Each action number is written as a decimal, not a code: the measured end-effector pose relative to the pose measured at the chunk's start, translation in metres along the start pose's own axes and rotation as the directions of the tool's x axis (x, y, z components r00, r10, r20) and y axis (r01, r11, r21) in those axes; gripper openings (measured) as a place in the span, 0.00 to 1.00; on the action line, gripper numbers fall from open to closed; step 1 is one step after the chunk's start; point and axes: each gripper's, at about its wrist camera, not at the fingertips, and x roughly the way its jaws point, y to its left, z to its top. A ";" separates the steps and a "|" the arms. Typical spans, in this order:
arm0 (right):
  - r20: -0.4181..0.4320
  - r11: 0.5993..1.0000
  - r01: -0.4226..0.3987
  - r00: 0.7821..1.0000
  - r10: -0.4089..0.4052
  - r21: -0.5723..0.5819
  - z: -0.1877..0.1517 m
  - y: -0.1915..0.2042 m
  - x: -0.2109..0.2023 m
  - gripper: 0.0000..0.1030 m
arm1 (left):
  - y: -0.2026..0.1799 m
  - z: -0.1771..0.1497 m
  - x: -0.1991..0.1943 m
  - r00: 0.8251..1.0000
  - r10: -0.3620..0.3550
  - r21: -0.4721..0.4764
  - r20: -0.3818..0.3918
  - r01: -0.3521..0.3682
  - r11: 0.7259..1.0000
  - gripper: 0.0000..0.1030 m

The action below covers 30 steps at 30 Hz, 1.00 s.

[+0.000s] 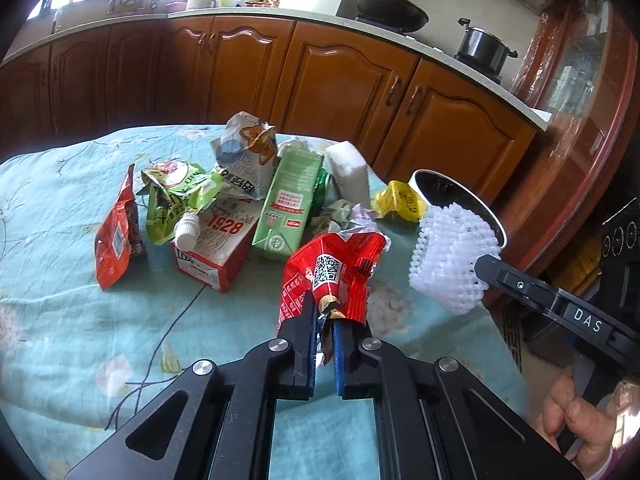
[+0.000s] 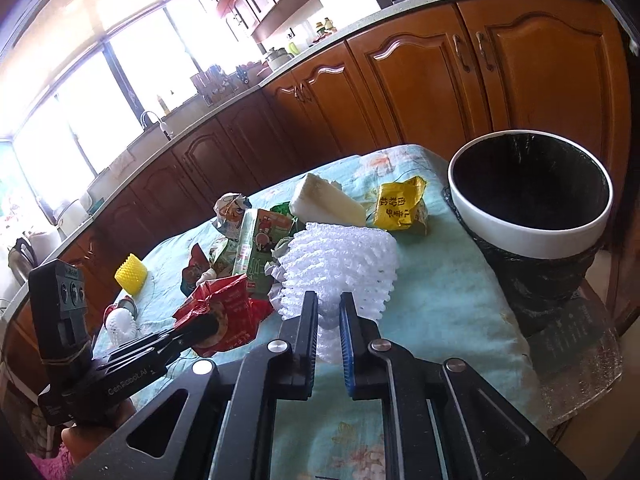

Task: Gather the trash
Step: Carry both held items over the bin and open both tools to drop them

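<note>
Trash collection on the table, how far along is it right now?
Done: nothing visibly; the black-lined trash bin shows only dark liner, though its bottom is hidden. In hand: the left claw is shut on a red wrapper, the right claw on white foam netting. Left: the green carton, red 1928 box, orange packet, yellow packet and other litter on the tablecloth.
</note>
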 end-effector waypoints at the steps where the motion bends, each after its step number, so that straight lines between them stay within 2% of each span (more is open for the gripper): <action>1: 0.008 1.000 0.004 1.000 -0.004 0.003 0.001 -0.003 -0.004 0.10 | -0.004 0.001 -0.001 1.000 -0.008 0.008 0.003 0.008 1.000 0.05; 6: 0.034 0.999 0.026 0.999 -0.027 0.025 0.004 -0.019 -0.020 0.10 | -0.020 0.007 -0.005 0.999 -0.046 0.036 0.008 0.046 0.998 0.05; 13: 0.064 0.996 0.065 0.996 -0.069 0.055 0.012 -0.046 -0.035 0.10 | -0.044 0.020 0.012 0.996 -0.089 0.078 -0.009 0.090 0.993 0.05; 21: 0.081 0.988 0.136 0.987 -0.142 0.071 0.029 -0.079 -0.042 0.10 | -0.077 0.045 0.057 0.993 -0.111 0.142 -0.040 0.115 0.983 0.05; 30: 0.087 0.979 0.193 0.976 -0.199 0.070 0.058 -0.112 -0.043 0.10 | -0.106 0.077 0.112 0.989 -0.128 0.170 -0.076 0.140 0.976 0.05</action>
